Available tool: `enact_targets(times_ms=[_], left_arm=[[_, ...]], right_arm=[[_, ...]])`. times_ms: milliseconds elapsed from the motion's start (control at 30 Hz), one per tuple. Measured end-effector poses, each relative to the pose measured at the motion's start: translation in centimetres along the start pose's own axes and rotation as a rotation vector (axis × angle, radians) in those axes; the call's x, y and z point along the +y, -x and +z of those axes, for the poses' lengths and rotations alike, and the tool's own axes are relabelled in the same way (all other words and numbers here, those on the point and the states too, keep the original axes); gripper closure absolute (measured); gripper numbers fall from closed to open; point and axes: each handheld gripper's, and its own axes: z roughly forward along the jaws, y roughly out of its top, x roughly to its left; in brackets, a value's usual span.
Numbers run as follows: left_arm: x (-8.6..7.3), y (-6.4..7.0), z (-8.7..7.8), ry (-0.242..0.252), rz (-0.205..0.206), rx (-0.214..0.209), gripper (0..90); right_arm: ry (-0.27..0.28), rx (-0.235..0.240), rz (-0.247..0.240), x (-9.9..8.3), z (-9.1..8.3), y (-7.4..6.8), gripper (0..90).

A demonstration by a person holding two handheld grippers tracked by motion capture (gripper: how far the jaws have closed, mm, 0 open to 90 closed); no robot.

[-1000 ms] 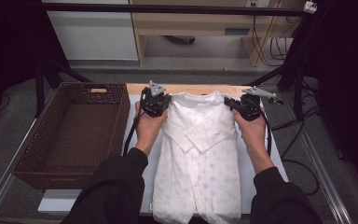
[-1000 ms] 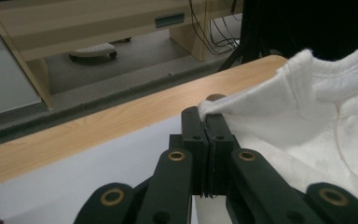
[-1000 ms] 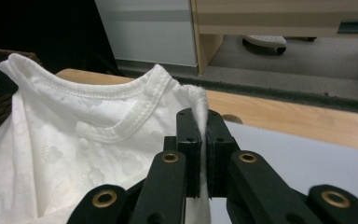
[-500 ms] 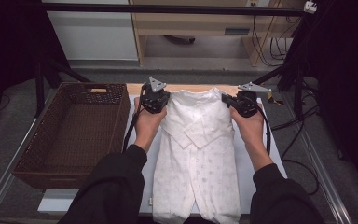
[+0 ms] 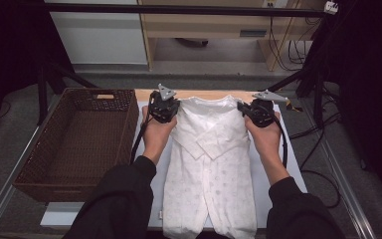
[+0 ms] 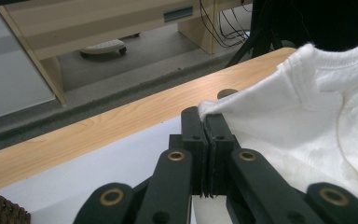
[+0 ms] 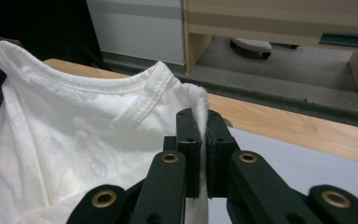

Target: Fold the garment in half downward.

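Note:
A white baby sleepsuit (image 5: 211,174) lies lengthwise on the white sheet (image 5: 273,179), its sleeves folded across the chest and its legs toward the near edge. My left gripper (image 5: 165,107) pinches the garment's left shoulder; in the left gripper view the jaws (image 6: 206,126) are shut on the fabric edge (image 6: 279,126). My right gripper (image 5: 256,112) holds the right shoulder, and in the right gripper view its jaws (image 7: 202,130) are shut on a fold of the sleepsuit (image 7: 74,140) beside the neckline. The shoulders are lifted a little off the table.
A dark woven basket (image 5: 45,169) stands left of the sheet, close to my left forearm. The wooden table edge (image 5: 199,93) runs along the far side. Cables (image 5: 318,134) trail on the floor to the right.
Both grippers have drawn the sleepsuit's shoulders a little away from me, toward the far edge of the table, and the garment has slid with them.

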Motion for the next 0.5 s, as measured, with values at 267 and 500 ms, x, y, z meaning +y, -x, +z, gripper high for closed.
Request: enact_targets(times_ms=[267,500], left_arm=[[2.3,-0.7,0.7,0.002,0.043,0.032,88.8],[4.6,-1.5,1.0,0.029,0.047,0.046,88.8]], right_arm=[[0.004,-0.037,-0.018,2.0,1.2,0.0,87.0],[0.033,-0.052,-0.023,5.0,1.5,0.5,87.1]])
